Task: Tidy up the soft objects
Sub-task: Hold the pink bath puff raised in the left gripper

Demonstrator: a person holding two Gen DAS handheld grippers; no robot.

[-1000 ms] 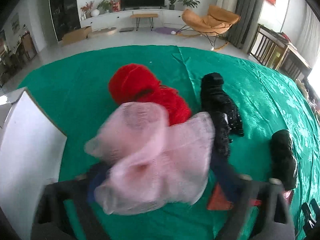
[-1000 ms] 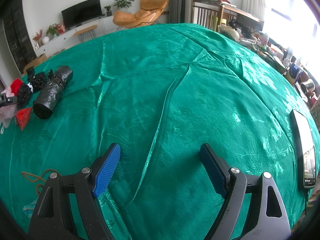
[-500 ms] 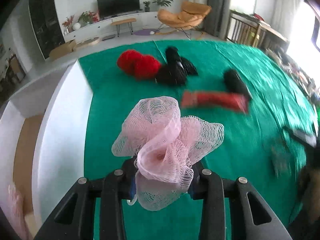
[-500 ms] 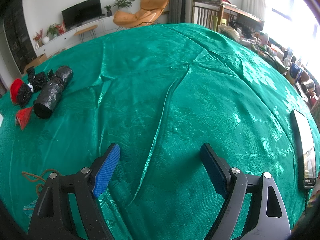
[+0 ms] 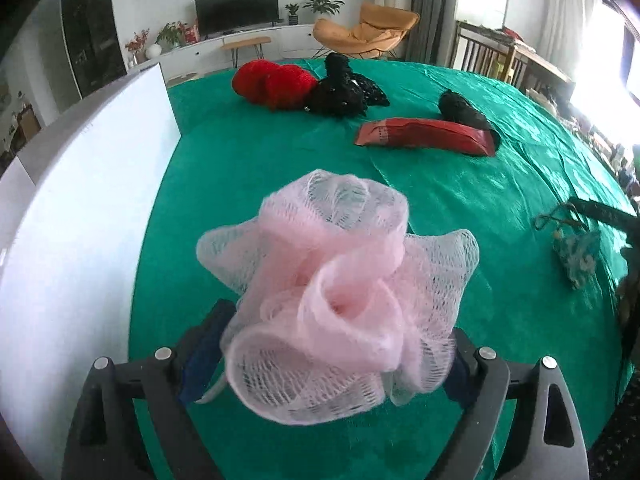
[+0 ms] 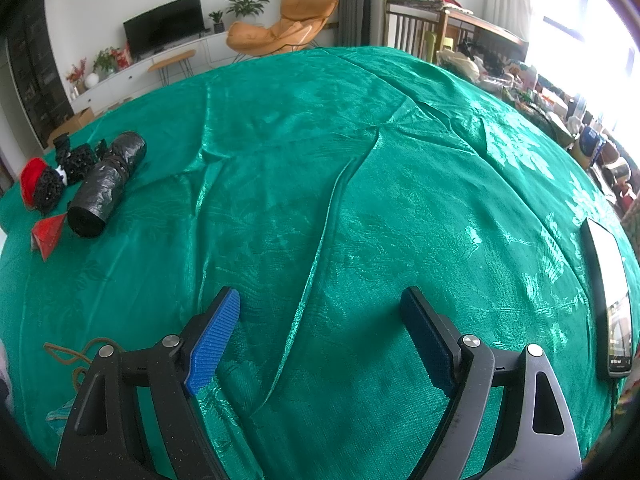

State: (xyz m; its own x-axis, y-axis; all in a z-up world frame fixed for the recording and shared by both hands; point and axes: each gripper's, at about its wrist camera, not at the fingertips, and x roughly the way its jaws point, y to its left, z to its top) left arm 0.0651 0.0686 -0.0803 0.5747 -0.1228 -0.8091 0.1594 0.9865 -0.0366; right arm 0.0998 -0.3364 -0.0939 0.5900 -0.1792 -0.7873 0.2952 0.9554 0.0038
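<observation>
Left wrist view: the left gripper (image 5: 328,360) has just been opening its jaws, and they now stand wide with the pink pouf (image 5: 336,296) between them. The mesh bulges over both blue pads (image 5: 204,356), so whether a pad still touches it cannot be told, but it is no longer squeezed. The pouf sits over the green cloth (image 5: 460,208) near the table's left edge, just beside a white box (image 5: 80,216) that stands along that edge. Toward the far edge lie a red pouf (image 5: 272,82) and, touching it on the right, a black pouf (image 5: 340,88). Nearer, a red packet (image 5: 424,136) lies flat, with a black roll (image 5: 460,110) just behind its right end. At the right edge sits a small patterned pouch (image 5: 576,256) with a cord.

Right wrist view: the right gripper (image 6: 320,332) hangs over bare cloth (image 6: 360,160) with its jaws wide apart and nothing between them. At the far left edge the black roll (image 6: 108,184), the black pouf (image 6: 76,160), the red pouf (image 6: 32,176) and a corner of the red packet (image 6: 48,232) cluster together. A phone (image 6: 612,300) lies at the right edge, screen up. A brown cord (image 6: 72,356) shows at the near left.
</observation>
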